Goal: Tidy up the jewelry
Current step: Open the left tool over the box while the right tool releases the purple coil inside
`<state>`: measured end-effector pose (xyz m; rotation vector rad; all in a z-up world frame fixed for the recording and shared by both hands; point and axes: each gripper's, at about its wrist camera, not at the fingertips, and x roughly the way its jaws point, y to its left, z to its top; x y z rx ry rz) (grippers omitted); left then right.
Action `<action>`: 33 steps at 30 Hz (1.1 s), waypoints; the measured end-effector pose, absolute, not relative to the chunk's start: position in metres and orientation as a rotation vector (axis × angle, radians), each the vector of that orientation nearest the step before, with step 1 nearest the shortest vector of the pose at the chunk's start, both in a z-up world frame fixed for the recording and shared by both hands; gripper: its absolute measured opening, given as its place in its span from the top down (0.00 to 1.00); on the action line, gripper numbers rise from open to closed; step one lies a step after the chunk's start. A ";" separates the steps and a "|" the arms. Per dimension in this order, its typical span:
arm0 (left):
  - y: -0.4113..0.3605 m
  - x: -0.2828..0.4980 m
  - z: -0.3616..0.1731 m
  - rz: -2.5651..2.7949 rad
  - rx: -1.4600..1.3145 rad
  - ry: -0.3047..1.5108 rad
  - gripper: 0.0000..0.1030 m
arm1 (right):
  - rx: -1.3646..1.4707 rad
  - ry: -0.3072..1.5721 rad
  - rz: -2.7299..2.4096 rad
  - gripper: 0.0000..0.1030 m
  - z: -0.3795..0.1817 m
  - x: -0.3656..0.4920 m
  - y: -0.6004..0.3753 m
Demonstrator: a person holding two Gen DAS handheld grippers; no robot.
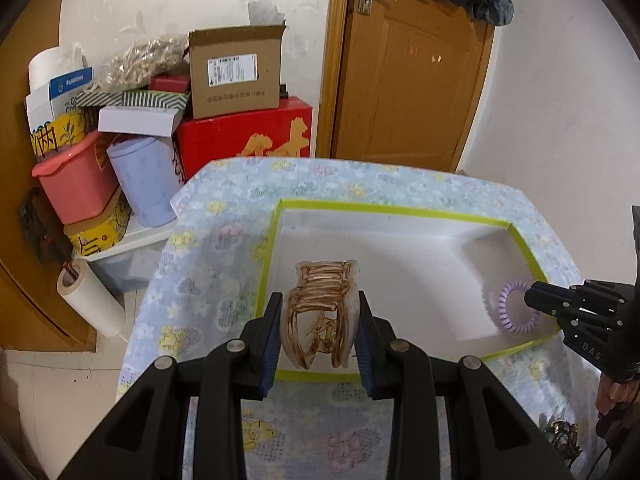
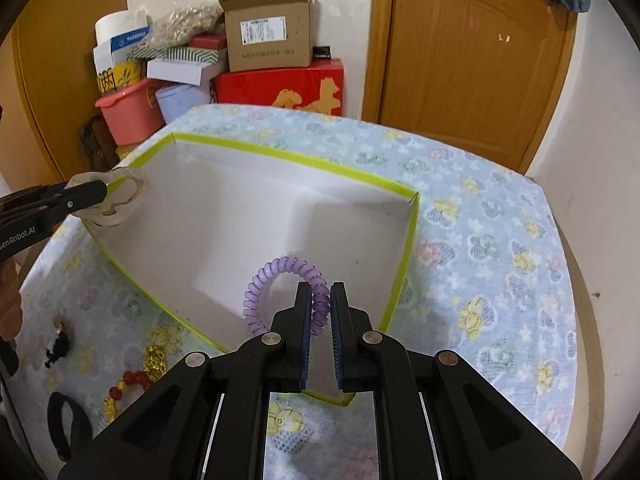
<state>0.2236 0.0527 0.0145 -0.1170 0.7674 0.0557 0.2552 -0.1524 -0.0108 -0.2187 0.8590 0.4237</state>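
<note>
A: Nearest items?
B: Left gripper (image 1: 319, 312) clamped on a translucent amber claw clip (image 1: 319, 314), held over the near edge of the white box (image 1: 384, 236) with green rim. Right gripper (image 2: 320, 300) nearly closed, pinching a purple spiral hair tie (image 2: 280, 280) over the box's near right corner.

A: Surface?
B: Table under a pale blue floral cloth (image 2: 480, 208). Near the left edge: a red and gold bead bracelet (image 2: 132, 380), a black hair band (image 2: 68, 420), a small dark item, unclear.

A: Beyond?
B: Stacked clutter: pink tub (image 1: 76, 184), red carton (image 1: 244, 136), cardboard box (image 1: 236, 68). Behind, a white wall and a wooden door (image 1: 412, 64), shut.
</note>
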 end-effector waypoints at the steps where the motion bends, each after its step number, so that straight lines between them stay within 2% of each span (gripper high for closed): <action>1: 0.052 0.223 0.013 0.059 -0.114 0.773 0.67 | -0.216 0.864 0.424 0.91 -0.012 0.256 -0.153; 10: 0.051 0.225 0.006 0.104 -0.069 0.795 0.66 | -0.215 0.908 0.403 0.88 -0.017 0.259 -0.156; 13: 0.050 0.223 0.007 0.106 -0.066 0.794 0.66 | -0.207 0.899 0.421 0.74 -0.014 0.255 -0.156; 15: 0.050 0.222 0.007 0.105 -0.066 0.795 0.66 | -0.207 0.883 0.425 0.62 -0.011 0.250 -0.156; 19: 0.049 0.219 0.009 0.099 -0.062 0.791 0.65 | -0.193 0.866 0.426 0.61 -0.005 0.244 -0.159; 23: 0.046 0.211 0.014 0.081 -0.059 0.768 0.54 | -0.176 0.850 0.429 0.61 0.002 0.235 -0.164; 33: 0.045 0.189 0.023 0.076 -0.072 0.752 0.54 | -0.152 0.815 0.442 0.61 0.015 0.195 -0.174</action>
